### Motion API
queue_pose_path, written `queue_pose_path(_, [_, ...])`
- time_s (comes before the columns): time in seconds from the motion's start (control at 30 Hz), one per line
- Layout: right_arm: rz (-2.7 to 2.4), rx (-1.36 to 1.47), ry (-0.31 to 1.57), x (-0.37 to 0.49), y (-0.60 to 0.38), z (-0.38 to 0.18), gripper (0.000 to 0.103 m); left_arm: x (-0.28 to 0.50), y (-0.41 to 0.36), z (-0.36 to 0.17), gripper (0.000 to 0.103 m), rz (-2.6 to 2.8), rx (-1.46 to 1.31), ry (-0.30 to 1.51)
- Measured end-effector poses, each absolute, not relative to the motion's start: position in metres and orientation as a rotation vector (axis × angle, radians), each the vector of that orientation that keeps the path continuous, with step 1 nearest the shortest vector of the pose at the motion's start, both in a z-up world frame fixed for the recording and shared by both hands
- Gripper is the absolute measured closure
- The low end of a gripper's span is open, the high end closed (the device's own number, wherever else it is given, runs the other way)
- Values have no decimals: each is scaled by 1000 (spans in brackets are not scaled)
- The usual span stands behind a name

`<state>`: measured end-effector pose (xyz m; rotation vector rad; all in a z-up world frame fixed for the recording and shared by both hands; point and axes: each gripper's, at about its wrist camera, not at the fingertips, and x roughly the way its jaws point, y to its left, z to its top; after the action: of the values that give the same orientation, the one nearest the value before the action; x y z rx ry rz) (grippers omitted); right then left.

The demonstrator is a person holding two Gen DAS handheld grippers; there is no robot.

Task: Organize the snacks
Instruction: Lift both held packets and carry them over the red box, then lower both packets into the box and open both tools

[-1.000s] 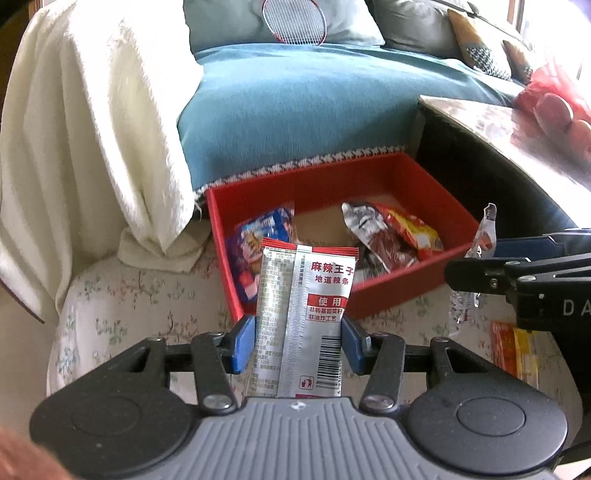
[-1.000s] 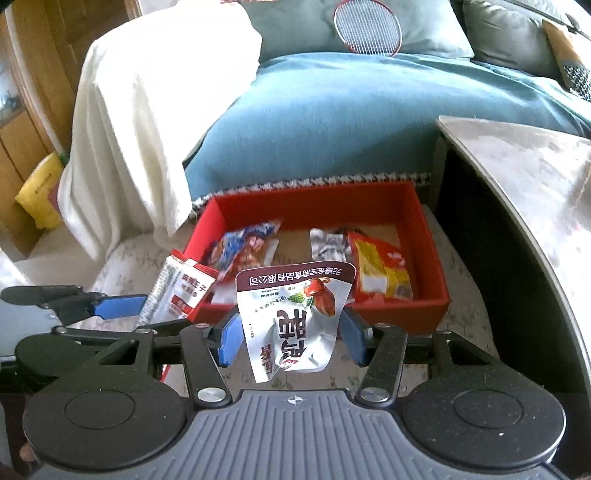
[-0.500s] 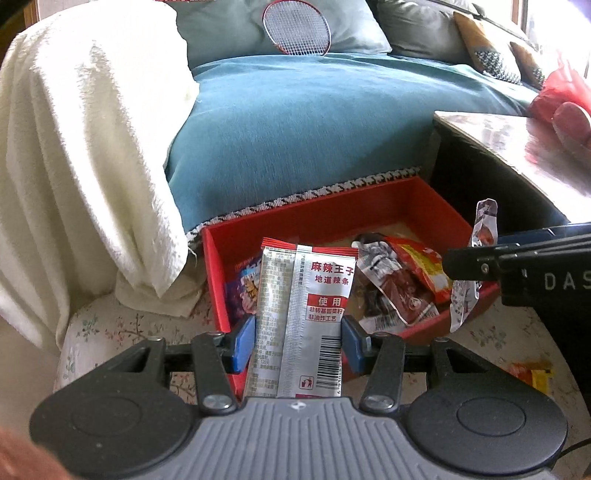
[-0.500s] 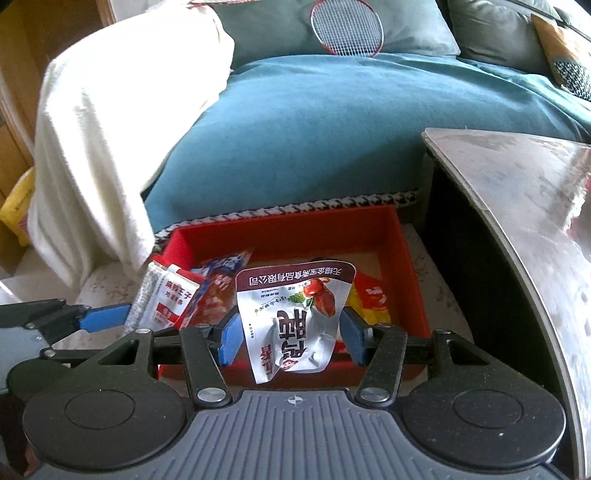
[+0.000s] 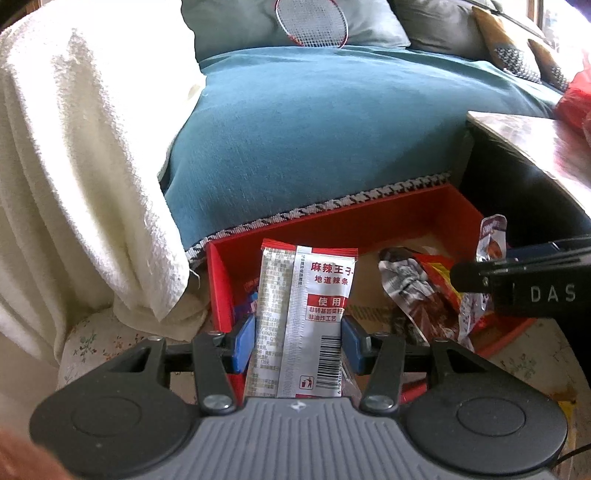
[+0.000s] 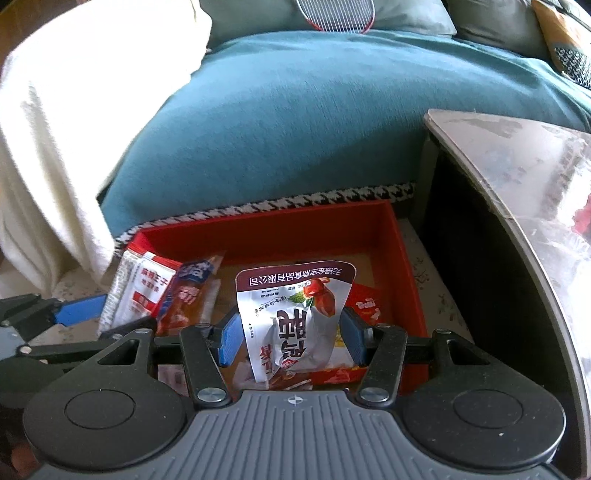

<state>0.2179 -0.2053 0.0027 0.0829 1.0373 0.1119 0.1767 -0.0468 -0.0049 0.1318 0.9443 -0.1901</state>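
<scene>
My left gripper is shut on a silver and red spicy strip packet, held upright over the left end of the red box. My right gripper is shut on a white and maroon snack pouch, held over the middle of the red box. The left gripper and its packet show at the left of the right wrist view. The right gripper and its pouch show at the right of the left wrist view. Several snack bags lie in the box.
The box sits on a floral cushion in front of a teal sofa. A cream blanket hangs at the left. A dark table with a glossy top stands close on the right. A badminton racket leans on the sofa back.
Both grippers have moved forward with their packets, from in front of the red box to over it. The box now fills more of both views.
</scene>
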Motion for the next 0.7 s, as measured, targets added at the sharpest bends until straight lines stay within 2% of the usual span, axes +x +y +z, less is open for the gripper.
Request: queue_pose_path(0.7, [57, 83, 1114, 257, -213, -33, 39, 208, -63, -30, 60, -160, 154, 968])
